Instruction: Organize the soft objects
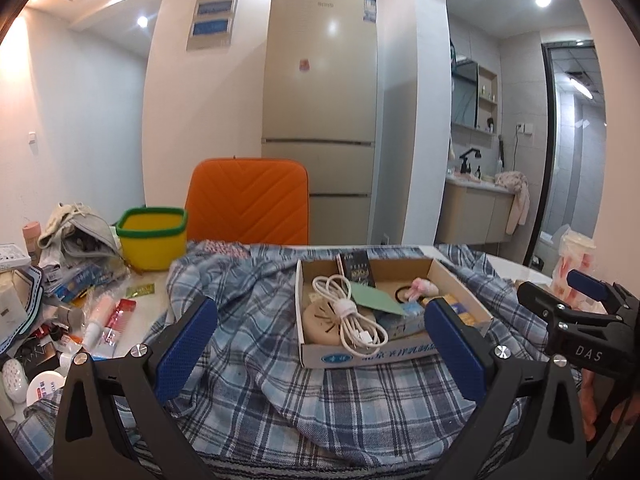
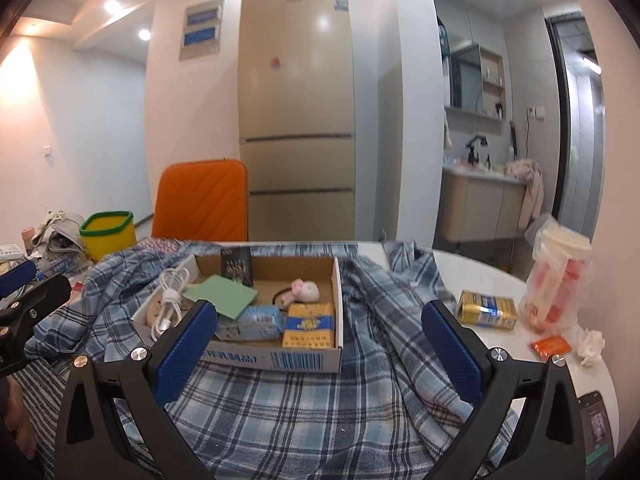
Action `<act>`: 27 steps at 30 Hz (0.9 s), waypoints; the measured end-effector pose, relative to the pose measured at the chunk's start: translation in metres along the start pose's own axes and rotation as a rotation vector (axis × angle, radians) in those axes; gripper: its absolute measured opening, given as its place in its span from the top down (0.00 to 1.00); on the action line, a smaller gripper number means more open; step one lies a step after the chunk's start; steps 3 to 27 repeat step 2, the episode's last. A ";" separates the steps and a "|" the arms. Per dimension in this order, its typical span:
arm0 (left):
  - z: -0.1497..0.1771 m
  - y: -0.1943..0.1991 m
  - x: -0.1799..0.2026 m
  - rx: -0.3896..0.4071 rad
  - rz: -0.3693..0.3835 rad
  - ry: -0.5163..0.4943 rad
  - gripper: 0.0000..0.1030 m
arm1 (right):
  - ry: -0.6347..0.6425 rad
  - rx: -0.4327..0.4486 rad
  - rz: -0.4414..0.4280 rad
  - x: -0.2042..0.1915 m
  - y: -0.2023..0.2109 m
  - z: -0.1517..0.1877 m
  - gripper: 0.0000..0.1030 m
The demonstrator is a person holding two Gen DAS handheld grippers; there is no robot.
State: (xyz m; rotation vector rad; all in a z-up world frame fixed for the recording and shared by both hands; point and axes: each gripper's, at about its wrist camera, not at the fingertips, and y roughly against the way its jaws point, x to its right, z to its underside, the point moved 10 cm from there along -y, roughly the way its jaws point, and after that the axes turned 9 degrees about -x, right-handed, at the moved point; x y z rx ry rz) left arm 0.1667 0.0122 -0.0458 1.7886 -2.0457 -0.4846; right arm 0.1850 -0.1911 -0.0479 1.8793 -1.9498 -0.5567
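A blue plaid shirt [image 1: 256,364] lies crumpled over the table; it also shows in the right wrist view [image 2: 320,408]. A shallow cardboard box [image 1: 460,280] sits on top of it, holding a white cable [image 1: 352,312], a green card, packets and a small pink plush hair tie [image 2: 304,290]. The box shows in the right wrist view too [image 2: 280,268]. My left gripper [image 1: 320,344] is open and empty, just above the shirt in front of the box. My right gripper [image 2: 320,344] is open and empty above the shirt, its left finger by the box's near corner.
A yellow bin with green rim [image 1: 154,240] and a grey cloth heap [image 1: 76,232] stand at the left among small clutter. An orange chair [image 1: 248,204] is behind the table. A gold pack [image 2: 486,309], a bag of cups [image 2: 556,284], tissue and a phone [image 2: 598,432] lie at right.
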 end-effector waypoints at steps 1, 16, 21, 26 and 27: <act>0.001 -0.003 0.000 -0.014 -0.002 -0.002 0.00 | 0.001 -0.017 0.000 0.000 -0.003 0.001 0.00; 0.002 -0.006 0.000 -0.029 -0.010 -0.002 0.00 | 0.004 -0.028 0.002 0.000 -0.005 0.003 0.00; 0.002 -0.006 0.000 -0.029 -0.010 -0.002 0.00 | 0.004 -0.028 0.002 0.000 -0.005 0.003 0.00; 0.002 -0.006 0.000 -0.029 -0.010 -0.002 0.00 | 0.004 -0.028 0.002 0.000 -0.005 0.003 0.00; 0.002 -0.006 0.000 -0.029 -0.010 -0.002 0.00 | 0.004 -0.028 0.002 0.000 -0.005 0.003 0.00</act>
